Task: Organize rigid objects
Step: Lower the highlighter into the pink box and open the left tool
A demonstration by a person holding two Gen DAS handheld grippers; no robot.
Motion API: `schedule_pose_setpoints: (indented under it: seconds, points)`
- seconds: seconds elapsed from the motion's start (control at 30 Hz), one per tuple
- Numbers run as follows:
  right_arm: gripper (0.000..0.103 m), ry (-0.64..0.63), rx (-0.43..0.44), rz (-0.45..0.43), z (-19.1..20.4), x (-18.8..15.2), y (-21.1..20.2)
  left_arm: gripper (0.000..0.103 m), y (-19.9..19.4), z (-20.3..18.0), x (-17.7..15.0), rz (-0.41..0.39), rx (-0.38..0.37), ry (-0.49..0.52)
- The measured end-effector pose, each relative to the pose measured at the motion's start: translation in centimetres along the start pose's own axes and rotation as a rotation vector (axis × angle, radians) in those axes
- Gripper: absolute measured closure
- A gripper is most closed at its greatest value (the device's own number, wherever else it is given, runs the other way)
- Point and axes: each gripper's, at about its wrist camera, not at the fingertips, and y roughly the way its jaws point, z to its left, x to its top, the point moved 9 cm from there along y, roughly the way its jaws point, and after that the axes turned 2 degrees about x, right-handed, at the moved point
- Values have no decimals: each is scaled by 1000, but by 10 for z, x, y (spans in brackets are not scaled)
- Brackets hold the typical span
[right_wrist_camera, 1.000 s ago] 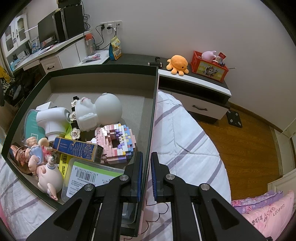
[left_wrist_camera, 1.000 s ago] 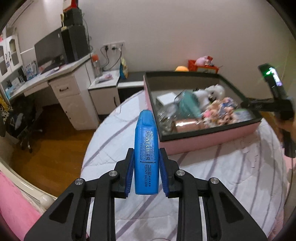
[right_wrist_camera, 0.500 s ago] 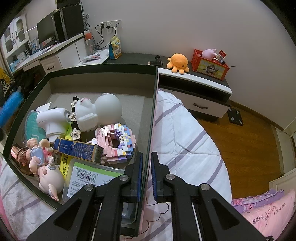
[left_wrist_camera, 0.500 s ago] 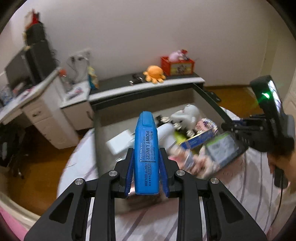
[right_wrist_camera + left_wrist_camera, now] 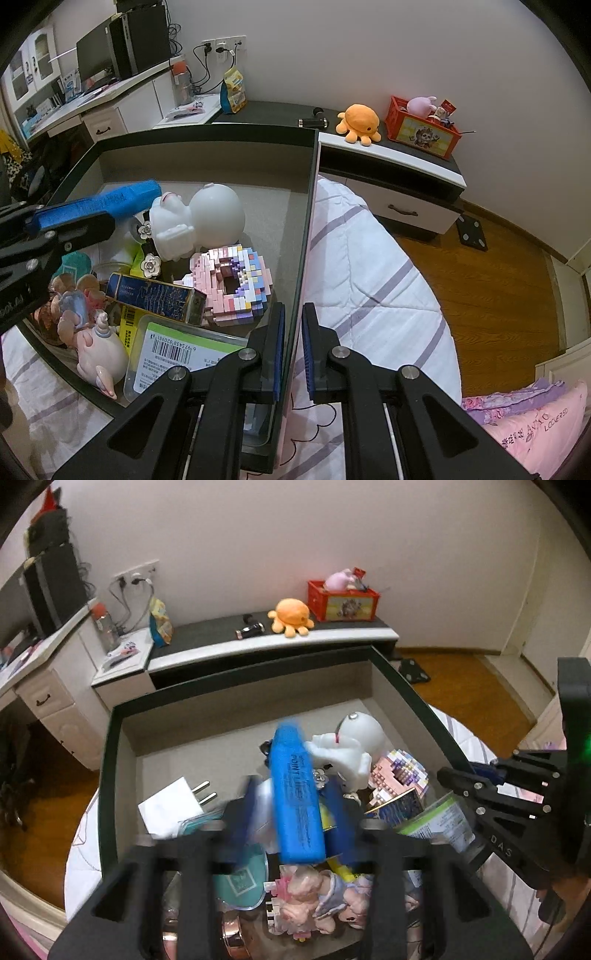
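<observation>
Right wrist view: bed (image 5: 369, 258) with white, purple-striped quilt carrying a pink storage box (image 5: 207, 130) with dark rim; wooden floor, low cabinet (image 5: 391, 173) with orange octopus plush (image 5: 360, 118). Box contents: white figurine (image 5: 199, 218), pink block donut (image 5: 232, 284), blue carton (image 5: 155, 297), green-labelled case (image 5: 177, 354). Right claw (image 5: 292, 354) clamped on the box's right wall. Left claw (image 5: 291, 823), fingers parted and blurred, hangs over the box; blue highlighter (image 5: 295, 794) lies loose between them, tilted against the figurine.

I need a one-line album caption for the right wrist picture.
Right hand-held gripper pinches the storage box wall while the left one brings a blue highlighter over the toys.
</observation>
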Motion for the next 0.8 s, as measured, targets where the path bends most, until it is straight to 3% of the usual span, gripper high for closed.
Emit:
schedule_pose_setpoints:
  seconds: [0.03,0.07,0.13,0.27,0.47,0.53,0.63,0.67,0.7,0.8]
  points:
    - [94,0,-1,0,1,0,0,23,-3,1,-1,-15,3,-4]
    - [94,-1,-3,1,1,0,0,19,-8,3,-1,-31,6,-8]
    - [94,0,-5,1,2,-1,0,17,-15,7,-3,-50,20,-15]
    - [92,2,-8,-1,4,-2,-3,4,-29,18,-8,-76,72,-13]
    - [91,3,-23,-27,8,-7,-20,1,-53,32,-18,-99,86,-34]
    - [84,0,-6,-57,14,-8,-33,0,-58,35,-22,-107,101,-30]
    - [48,-17,19,-121,28,-7,-58,0,-71,39,-30,-121,118,-23]
    - [29,-20,23,-141,32,-6,-64,0,-75,40,-33,-124,118,-25]
    - [18,-23,21,-180,37,-5,-76,0,-78,42,-35,-127,119,-31]
    - [17,-18,67,-266,53,-5,-105,0,-88,46,-43,-134,121,-44]
